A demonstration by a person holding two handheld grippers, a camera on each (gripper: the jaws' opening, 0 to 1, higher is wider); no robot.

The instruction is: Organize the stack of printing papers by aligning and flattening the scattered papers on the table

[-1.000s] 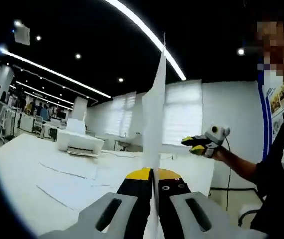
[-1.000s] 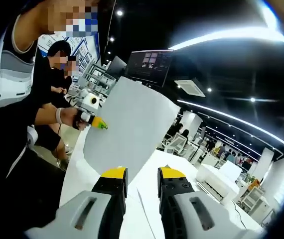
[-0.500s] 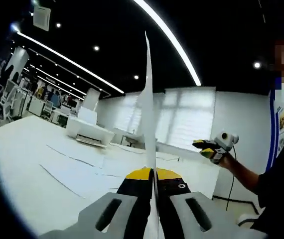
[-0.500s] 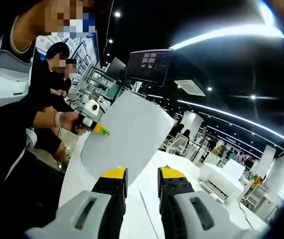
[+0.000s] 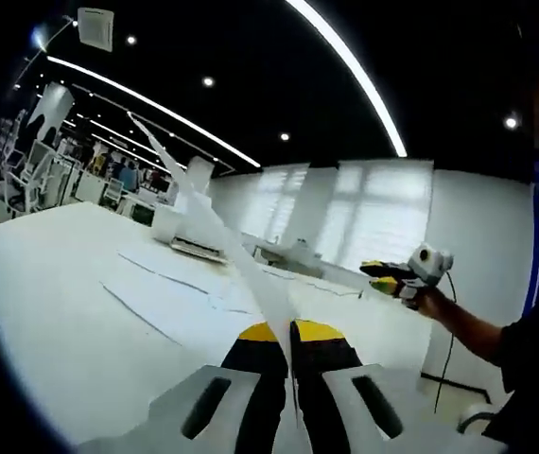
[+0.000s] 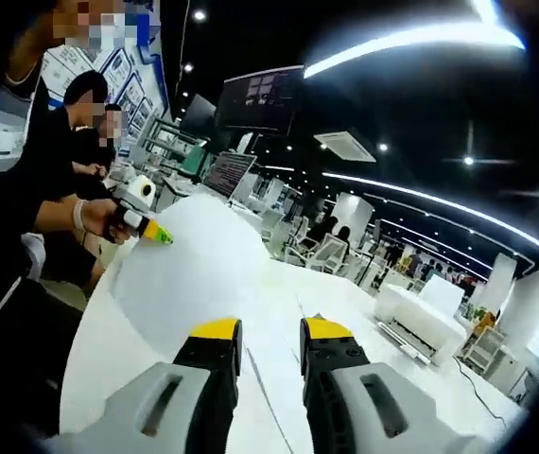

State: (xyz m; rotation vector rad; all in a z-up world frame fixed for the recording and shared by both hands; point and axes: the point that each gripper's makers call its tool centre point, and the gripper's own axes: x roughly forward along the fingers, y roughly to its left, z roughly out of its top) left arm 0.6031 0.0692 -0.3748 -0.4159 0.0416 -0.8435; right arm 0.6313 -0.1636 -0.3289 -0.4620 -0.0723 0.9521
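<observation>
My left gripper [image 5: 288, 333] is shut on the near edge of a white sheet of paper [image 5: 215, 236]. The sheet is seen edge-on and leans up to the left over the white table [image 5: 52, 312]. More loose sheets [image 5: 170, 288] lie scattered flat on the table beyond it. In the right gripper view the same sheet [image 6: 194, 270] bows low over the table [image 6: 345, 293], pinched at its left corner by the left gripper [image 6: 148, 230]. My right gripper [image 6: 271, 331] is open with nothing between its jaws. It also shows held in a hand, as the right gripper [image 5: 394, 277].
A white printer [image 5: 189, 241] stands at the far side of the table, seen also as the printer [image 6: 419, 320]. A person [image 5: 525, 322] stands at the table's right end. Other people [image 6: 80, 132] and a hanging monitor [image 6: 260, 99] are behind. Desks and chairs fill the room beyond.
The held sheet has tipped from upright to leaning left and down toward the table. In the right gripper view it has dropped lower and bowed over the tabletop. Both cameras shifted.
</observation>
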